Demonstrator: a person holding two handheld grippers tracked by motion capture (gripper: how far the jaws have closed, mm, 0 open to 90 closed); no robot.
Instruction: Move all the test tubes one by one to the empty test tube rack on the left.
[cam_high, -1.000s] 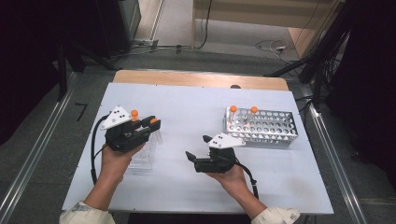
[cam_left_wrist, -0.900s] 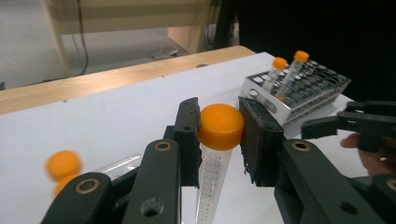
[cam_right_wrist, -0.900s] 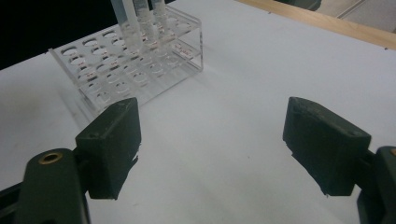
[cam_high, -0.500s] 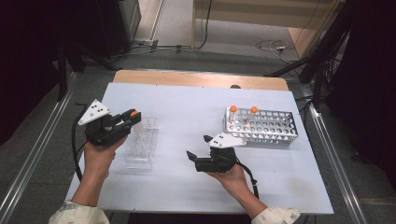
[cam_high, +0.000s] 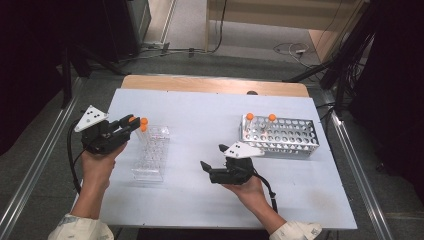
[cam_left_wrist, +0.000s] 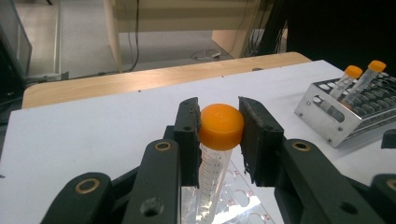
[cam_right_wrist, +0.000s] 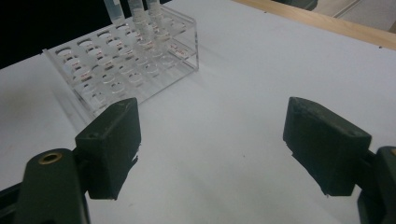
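The left gripper (cam_left_wrist: 219, 140) is pinching an orange-capped centrifuge tube (cam_left_wrist: 215, 158) by its cap, one black jaw pressed to each side, and the tube hangs straight down from the jaws. Right beneath it sits the clear acrylic tube rack (cam_high: 151, 152). In the high view the tube is at the rack's far end, and another orange cap shows just beside the held one, so there looks to be a tube already standing there. Ahead of the jaws and off to their right, well apart, the metal perforated rack (cam_high: 280, 135) holds two more orange-capped tubes.

The right gripper (cam_high: 206, 169) lies low over the white table (cam_high: 200, 115) with its jaws spread wide and nothing between them; the clear rack stands ahead of it and to its left.

The job in hand looks like seating this tube in a free well of the clear rack. To do it well, I'd keep the tube plumb, line its tip up over an open hole clear of the neighbouring tube, lower it straight down and let go only once it has settled. Coming in slanted could catch the rim or shove the light rack.
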